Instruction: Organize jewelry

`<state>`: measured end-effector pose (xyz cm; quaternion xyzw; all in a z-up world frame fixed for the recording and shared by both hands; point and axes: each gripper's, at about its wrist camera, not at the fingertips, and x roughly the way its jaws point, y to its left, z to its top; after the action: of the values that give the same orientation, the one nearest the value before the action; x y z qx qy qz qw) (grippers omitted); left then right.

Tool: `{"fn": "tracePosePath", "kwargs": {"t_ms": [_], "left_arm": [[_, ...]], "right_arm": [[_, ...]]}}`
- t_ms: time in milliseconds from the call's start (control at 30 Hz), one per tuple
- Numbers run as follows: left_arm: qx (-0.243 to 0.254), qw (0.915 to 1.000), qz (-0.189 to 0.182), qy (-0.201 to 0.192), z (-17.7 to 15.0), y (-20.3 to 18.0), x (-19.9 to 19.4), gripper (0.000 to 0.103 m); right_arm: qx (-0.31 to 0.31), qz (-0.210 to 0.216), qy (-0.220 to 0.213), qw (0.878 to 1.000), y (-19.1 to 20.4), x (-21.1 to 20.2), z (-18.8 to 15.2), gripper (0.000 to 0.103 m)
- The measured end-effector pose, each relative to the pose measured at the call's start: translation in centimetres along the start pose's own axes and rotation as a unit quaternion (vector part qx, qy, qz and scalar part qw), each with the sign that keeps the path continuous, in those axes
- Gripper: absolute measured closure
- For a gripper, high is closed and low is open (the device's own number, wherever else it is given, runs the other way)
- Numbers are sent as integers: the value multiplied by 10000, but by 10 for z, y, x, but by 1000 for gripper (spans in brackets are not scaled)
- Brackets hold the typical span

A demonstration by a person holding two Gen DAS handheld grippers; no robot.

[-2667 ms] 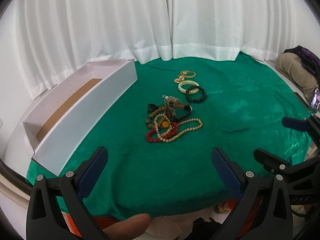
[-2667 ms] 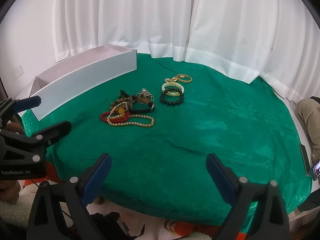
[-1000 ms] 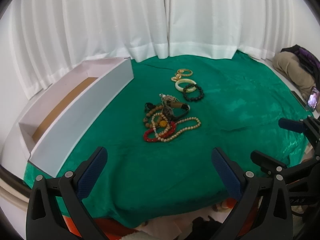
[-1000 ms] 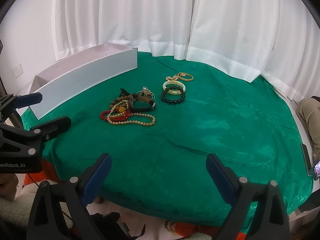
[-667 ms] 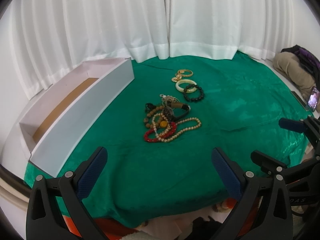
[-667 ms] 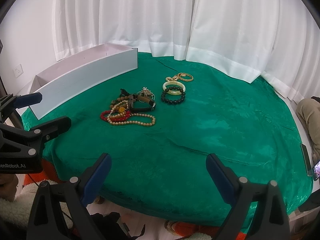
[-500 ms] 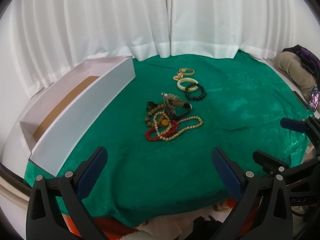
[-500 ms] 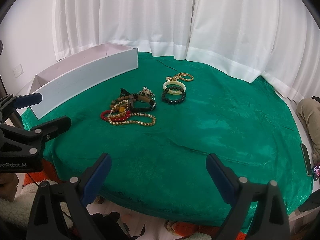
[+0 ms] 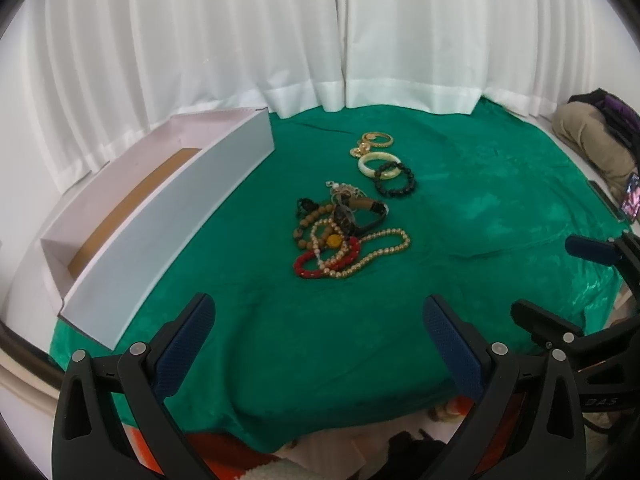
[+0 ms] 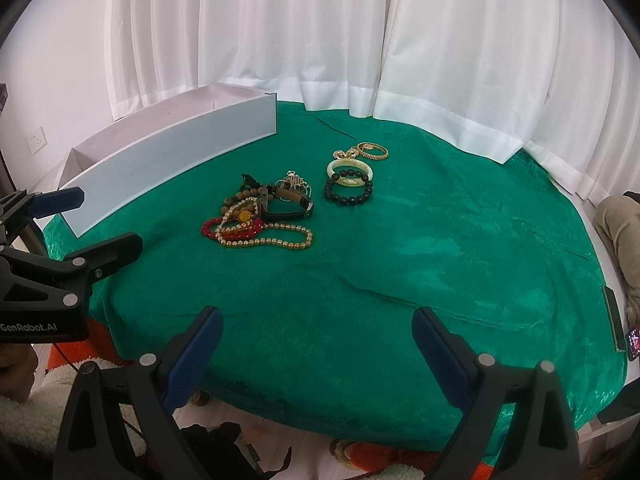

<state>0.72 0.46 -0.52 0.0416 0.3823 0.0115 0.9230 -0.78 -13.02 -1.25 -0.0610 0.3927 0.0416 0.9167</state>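
Note:
A tangle of jewelry (image 9: 344, 236) (image 10: 260, 216) lies mid-table on the green cloth: a red bead bracelet (image 9: 308, 266), a pearl necklace (image 10: 276, 240), wooden beads and a dark watch (image 10: 288, 206). Behind it rest a pale bangle (image 9: 378, 162) (image 10: 350, 170), a black bead bracelet (image 9: 396, 186) (image 10: 348, 194) and gold rings (image 9: 376, 140) (image 10: 372, 150). A long white box (image 9: 160, 216) (image 10: 168, 160) stands at the left. My left gripper (image 9: 316, 328) and right gripper (image 10: 316, 332) both hang open over the table's near edge, well short of the jewelry, holding nothing.
White curtains (image 9: 320, 32) close off the back. The green cloth (image 10: 460, 240) covers a round table. A phone (image 10: 634, 338) lies at the right edge, and beige clothing (image 9: 592, 148) sits far right. Orange and fleecy fabric (image 10: 60, 392) shows below the near edge.
Both grippers stay open and almost still; the left wrist view has shifted very slightly. A fingertip seen at the bottom of the earliest left view is out of sight.

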Motion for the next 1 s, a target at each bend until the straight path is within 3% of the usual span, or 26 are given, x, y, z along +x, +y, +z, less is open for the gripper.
{"fn": "tracePosePath", "kwargs": {"t_ms": [367,700,867,1000], "left_arm": [[-149,9999,39,75,-3,7,1,0],[-409,9983,-56,400,-5,18,16,0],[-503,9974,-66,503,-7,22,22,0],[-547,9966,-102,605,-8,26,28,0]], "right_arm": [[9,51,19,10000,0,2,0,6],[125,190,135,9996,-6,8,-1,6],[452,565,189,9972,-21,10,0,6],[312,753,207,9965,-23,16,5,6]]}}
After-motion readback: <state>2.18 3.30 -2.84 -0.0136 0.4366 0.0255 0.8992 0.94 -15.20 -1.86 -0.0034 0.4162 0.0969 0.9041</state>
